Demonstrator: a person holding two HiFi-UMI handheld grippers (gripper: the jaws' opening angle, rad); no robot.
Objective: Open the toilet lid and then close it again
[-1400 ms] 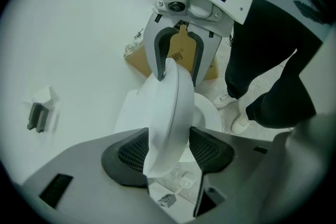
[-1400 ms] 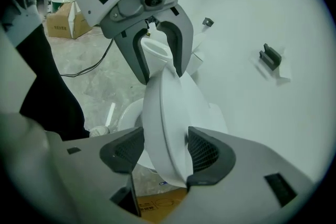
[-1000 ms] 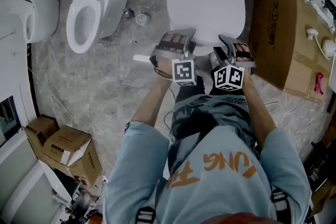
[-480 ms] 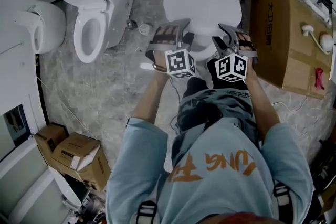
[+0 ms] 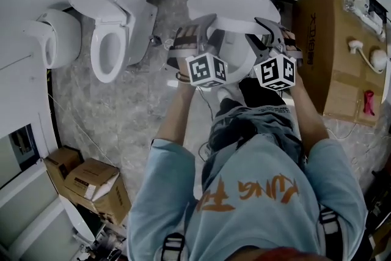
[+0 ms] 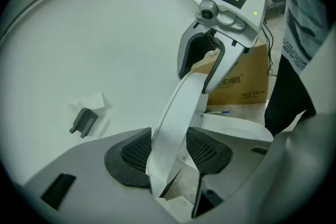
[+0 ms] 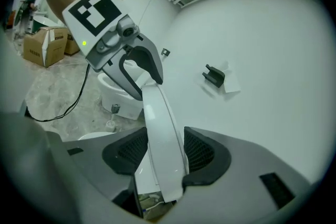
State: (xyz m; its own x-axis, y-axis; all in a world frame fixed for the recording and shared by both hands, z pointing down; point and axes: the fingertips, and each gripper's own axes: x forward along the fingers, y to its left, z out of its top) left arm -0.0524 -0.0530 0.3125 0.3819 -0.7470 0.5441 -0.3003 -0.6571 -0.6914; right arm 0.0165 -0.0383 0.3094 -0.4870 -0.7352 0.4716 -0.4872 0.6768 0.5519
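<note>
Toilet lid (image 5: 226,9) stands half raised at upper centre of the head view, tilted up off the bowl. We grip its left edge in the left claw (image 6: 169,150), whose jaws have just been closing onto it, and we clamp its right edge between the pads of the right claw (image 7: 160,150). Another toilet (image 5: 113,30) sits at upper left, and a cardboard box (image 5: 327,52) at right.

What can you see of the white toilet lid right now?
The glossy white plastic toilet lid is partly raised, tilted above the white toilet bowl. Its thin rim is clamped by the left claw, whose jaws have just been closing, and the right claw, one at each front corner.
</note>
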